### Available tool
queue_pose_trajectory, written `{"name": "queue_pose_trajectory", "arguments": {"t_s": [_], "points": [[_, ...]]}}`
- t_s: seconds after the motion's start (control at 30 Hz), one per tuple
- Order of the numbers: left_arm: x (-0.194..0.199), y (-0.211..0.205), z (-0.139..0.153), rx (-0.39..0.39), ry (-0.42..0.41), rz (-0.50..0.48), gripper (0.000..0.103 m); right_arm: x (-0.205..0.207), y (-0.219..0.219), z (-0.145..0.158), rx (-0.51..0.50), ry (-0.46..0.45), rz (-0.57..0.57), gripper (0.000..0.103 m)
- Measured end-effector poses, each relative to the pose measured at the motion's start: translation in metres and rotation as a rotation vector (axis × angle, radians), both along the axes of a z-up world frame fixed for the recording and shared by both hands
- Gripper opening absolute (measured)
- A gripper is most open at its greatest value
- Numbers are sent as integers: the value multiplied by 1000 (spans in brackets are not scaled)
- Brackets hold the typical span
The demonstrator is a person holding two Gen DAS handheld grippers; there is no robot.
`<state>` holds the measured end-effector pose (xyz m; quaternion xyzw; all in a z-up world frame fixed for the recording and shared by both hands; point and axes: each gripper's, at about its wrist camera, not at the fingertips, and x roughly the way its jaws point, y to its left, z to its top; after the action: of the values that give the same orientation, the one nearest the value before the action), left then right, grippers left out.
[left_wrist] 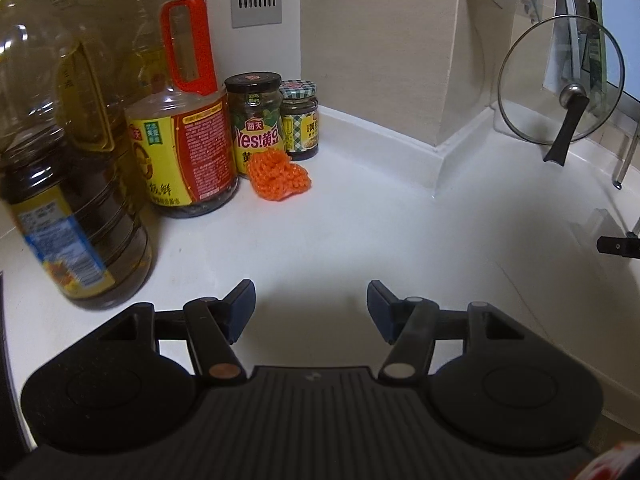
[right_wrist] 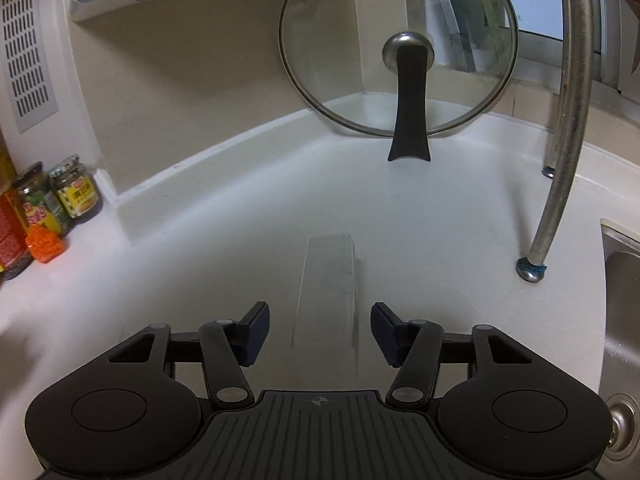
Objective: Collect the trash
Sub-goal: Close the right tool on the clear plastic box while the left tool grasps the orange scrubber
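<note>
An orange crumpled mesh net lies on the white counter against the sauce jars, ahead and slightly left of my left gripper. That gripper is open and holds nothing. The net also shows at the far left of the right wrist view. A clear, flat plastic piece lies on the counter, and its near end reaches in between the fingers of my right gripper. The pads stand a little off its sides, so this gripper is open.
Large oil bottles and a sauce bottle with a red handle crowd the left, with two jars behind the net. A glass lid leans on the back wall. A curved metal pipe and a steel sink are at the right.
</note>
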<state>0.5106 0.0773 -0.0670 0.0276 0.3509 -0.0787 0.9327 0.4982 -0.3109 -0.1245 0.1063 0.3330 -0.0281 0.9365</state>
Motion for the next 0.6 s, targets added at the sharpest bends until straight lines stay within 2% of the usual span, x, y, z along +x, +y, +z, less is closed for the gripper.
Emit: {"name": "queue_pose_trajectory", "arguments": {"t_s": [0.1, 0.2, 0.6], "points": [[14, 2, -4, -2, -5, 1, 58, 6, 1, -2, -1, 9, -10, 50], [26, 3, -6, -4, -11, 5, 58, 10, 1, -4, -2, 17, -24, 33], [98, -4, -18, -4, -32, 56, 59, 20, -6, 4, 3, -36, -77, 31]]}}
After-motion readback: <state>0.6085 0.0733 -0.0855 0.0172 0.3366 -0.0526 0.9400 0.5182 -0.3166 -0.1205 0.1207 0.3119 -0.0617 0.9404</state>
